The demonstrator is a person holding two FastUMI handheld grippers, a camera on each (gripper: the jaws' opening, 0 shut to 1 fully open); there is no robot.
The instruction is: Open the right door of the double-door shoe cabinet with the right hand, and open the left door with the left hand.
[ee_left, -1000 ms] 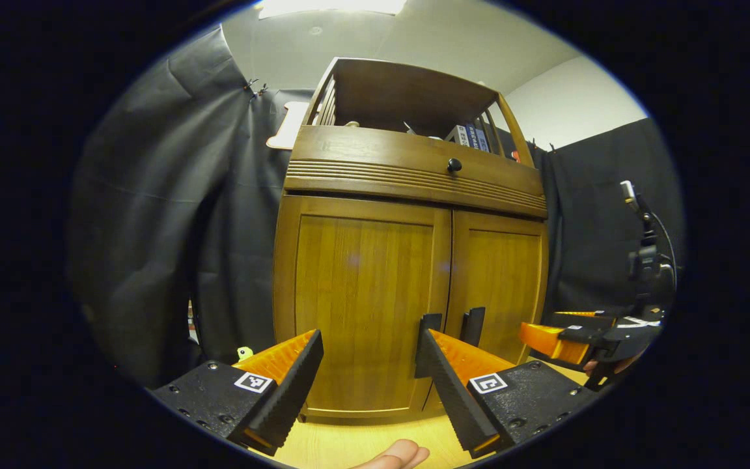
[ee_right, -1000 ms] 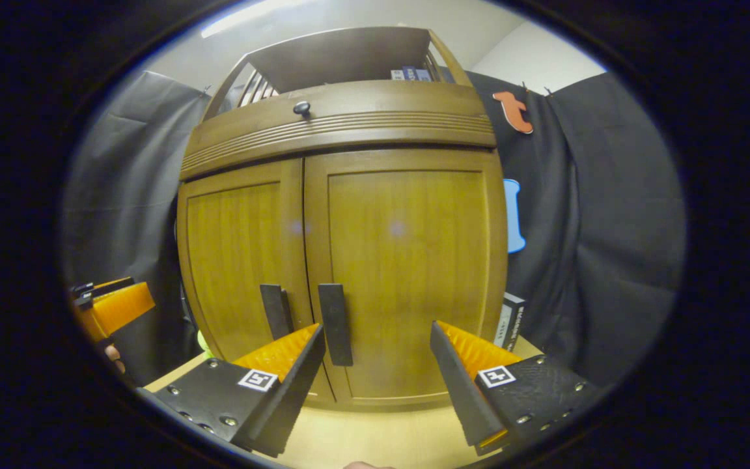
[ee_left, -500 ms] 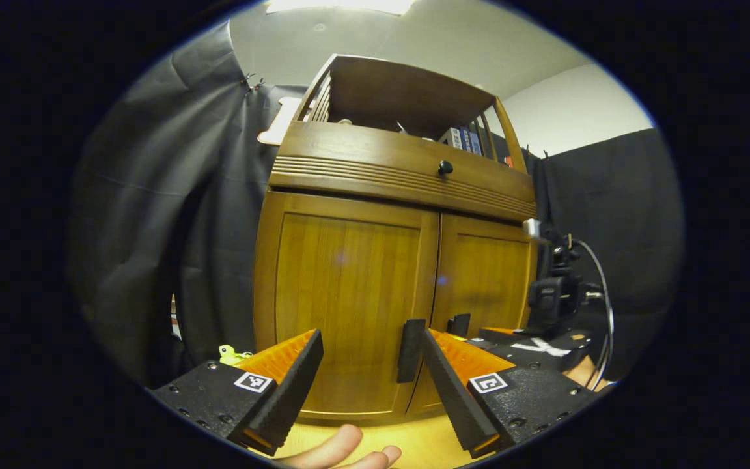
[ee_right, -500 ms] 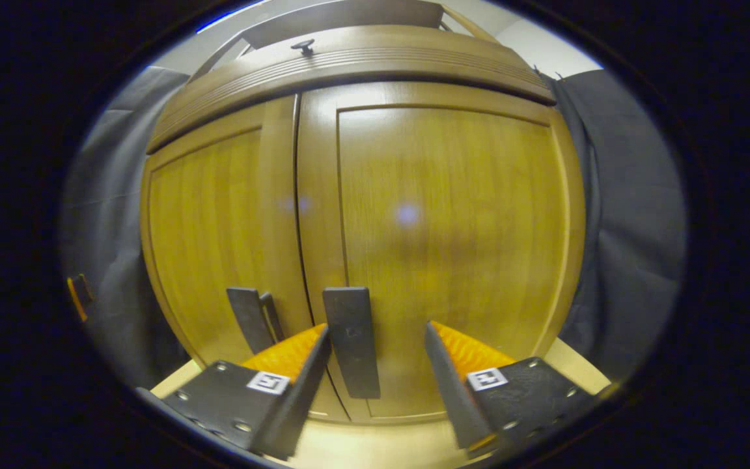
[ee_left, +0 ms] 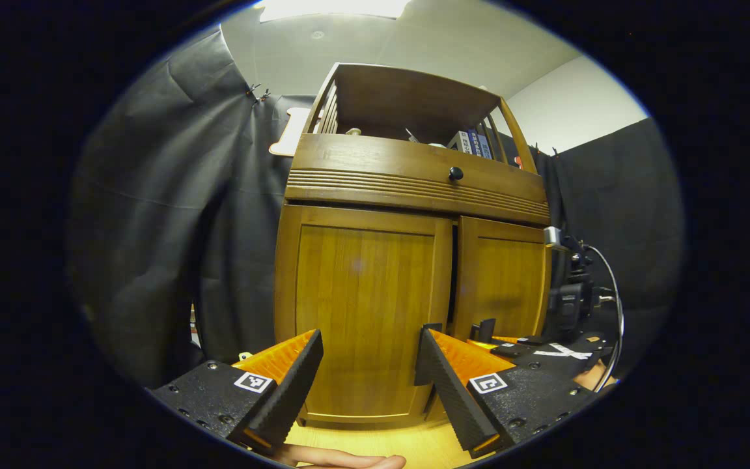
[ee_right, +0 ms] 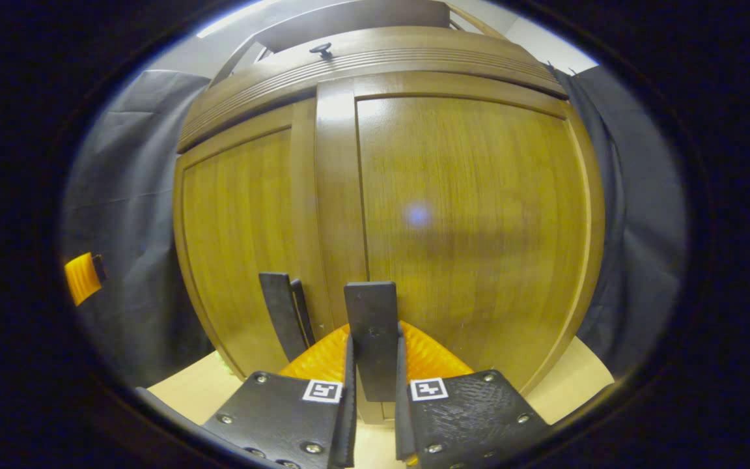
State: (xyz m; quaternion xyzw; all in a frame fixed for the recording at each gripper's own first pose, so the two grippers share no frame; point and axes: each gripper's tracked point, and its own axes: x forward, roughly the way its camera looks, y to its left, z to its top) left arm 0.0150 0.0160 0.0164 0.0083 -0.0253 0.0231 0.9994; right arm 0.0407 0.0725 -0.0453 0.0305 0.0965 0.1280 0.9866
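Note:
The wooden shoe cabinet fills both views. My right gripper [ee_right: 373,355] is shut on the dark vertical handle [ee_right: 372,326] of the right door [ee_right: 472,215], one finger pressing each side. That door [ee_left: 502,286] stands slightly ajar, with a dark gap along its inner edge in the left gripper view. The left door [ee_left: 362,306] is closed. My left gripper [ee_left: 368,335] is open just in front of it, and the left door's handle [ee_left: 428,327] peeks out behind its right finger. The right gripper's body [ee_left: 544,352] shows at the cabinet's lower right.
Above the doors sit a drawer with a black knob [ee_left: 456,173] and an open shelf holding books [ee_left: 472,140]. The cabinet stands on a light wooden tabletop [ee_left: 375,443]. Fingers of a hand [ee_left: 342,461] show at the bottom edge. Black cloth hangs on both sides.
My right gripper has closed onto the right door's handle, and that door has come slightly ajar. The left gripper stayed open and drifted a little in front of the left door.

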